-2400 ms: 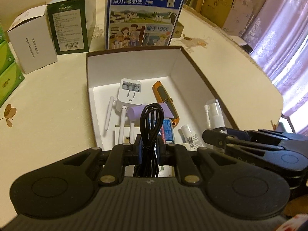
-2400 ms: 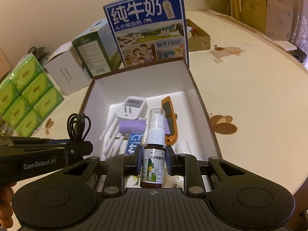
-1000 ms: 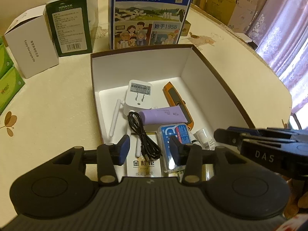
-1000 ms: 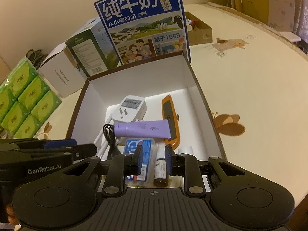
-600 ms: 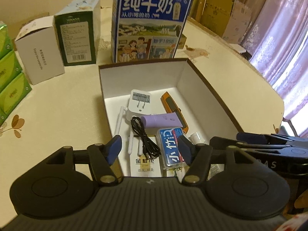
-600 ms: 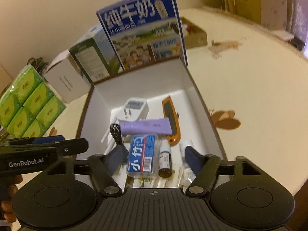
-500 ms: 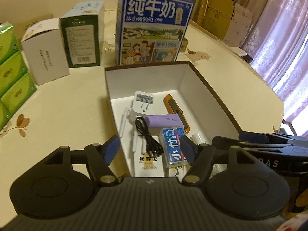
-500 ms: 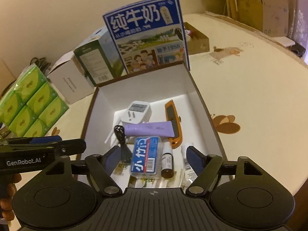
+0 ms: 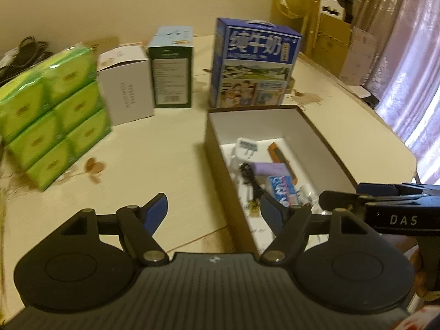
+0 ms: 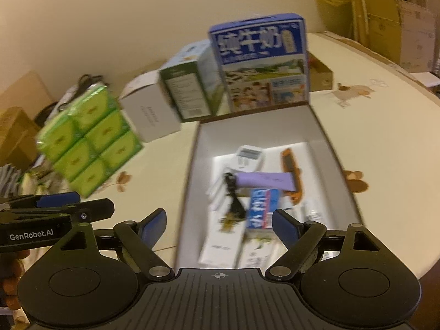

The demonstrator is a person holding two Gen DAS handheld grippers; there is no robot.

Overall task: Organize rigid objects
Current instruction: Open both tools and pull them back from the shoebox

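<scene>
Both tools are spread wide right now with nothing between the pads. The left tool (image 9: 214,210) has just been opening its jaws, and so has the right tool (image 10: 218,221); neither is touching anything.

The open box (image 9: 324,143) sits on the worktop (image 9: 154,159), brown outside and white inside, and all the small stuff is lying in it. From the right wrist view: a white plug adapter (image 10: 249,158) at about 12 o'clock in the box, an orange utility knife (image 10: 291,173) at about 2 o'clock, and a purple tube (image 10: 264,180) lying crosswise in the middle, touching the knife. A black cable (image 10: 233,195) is bunched at the tube's left end. Just below the tube is a blue and white pack (image 10: 261,209), and to its right a small bottle (image 10: 310,211), too blurry to tell more. Some flat white cartons (image 10: 220,244) lie at the 6 o'clock end.

Behind the box at 12 o'clock stands a blue milk carton (image 9: 254,66). Going toward 10 o'clock there's a green box (image 9: 172,68), then a white box (image 9: 126,93), then a stack of green tissue packs (image 9: 52,118) well apart from the open box.

In the right wrist view the left tool shows at 9 o'clock, with a person's fingers (image 10: 12,275) under it.
</scene>
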